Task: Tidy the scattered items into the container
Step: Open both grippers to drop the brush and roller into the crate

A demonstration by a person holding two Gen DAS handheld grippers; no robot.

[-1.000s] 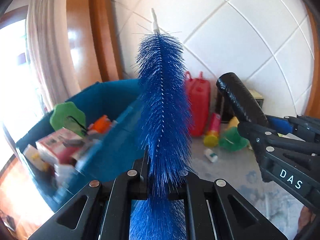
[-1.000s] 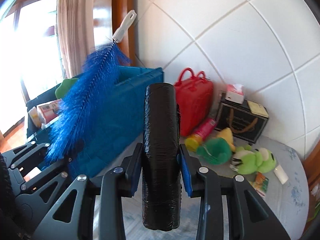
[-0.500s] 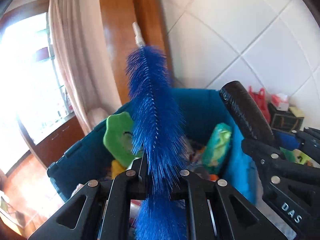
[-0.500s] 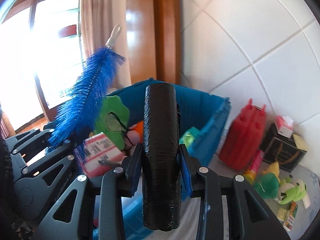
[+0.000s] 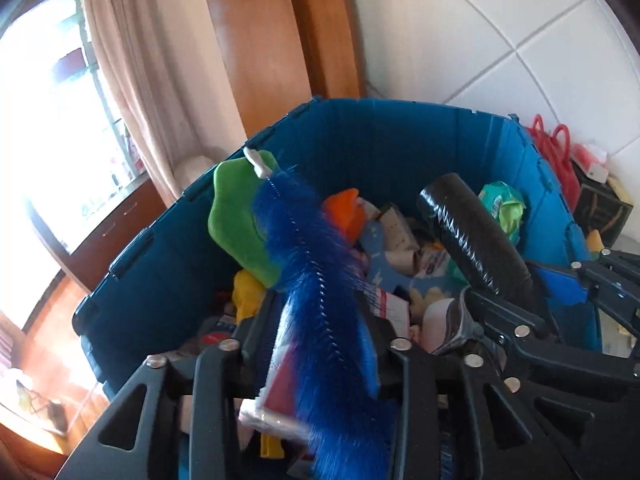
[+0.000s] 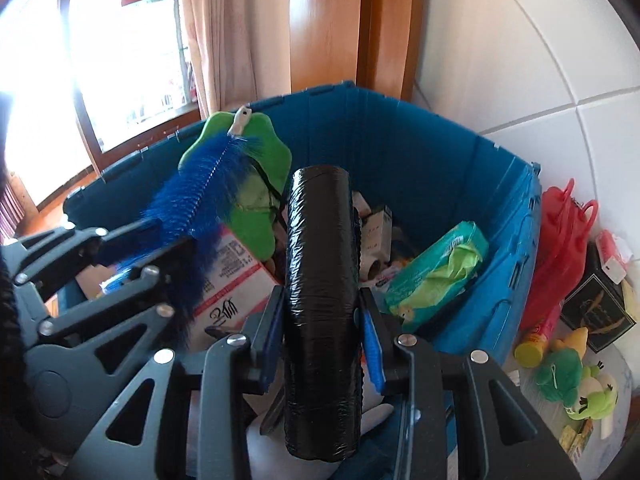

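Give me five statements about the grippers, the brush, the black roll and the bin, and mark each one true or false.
1. The right gripper clamps the black roll. True.
2. The blue brush lies flat on the floor. False: it stands tilted between the left gripper's opening jaws, over the bin.
3. The blue bin is empty. False: boxes and packets fill it.
4. A red bag stands outside the bin. True.
5. The green packet is in the right gripper. False: it lies in the bin.

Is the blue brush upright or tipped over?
Tipped: the blue brush leans left over the bin, its white tip against the green item.
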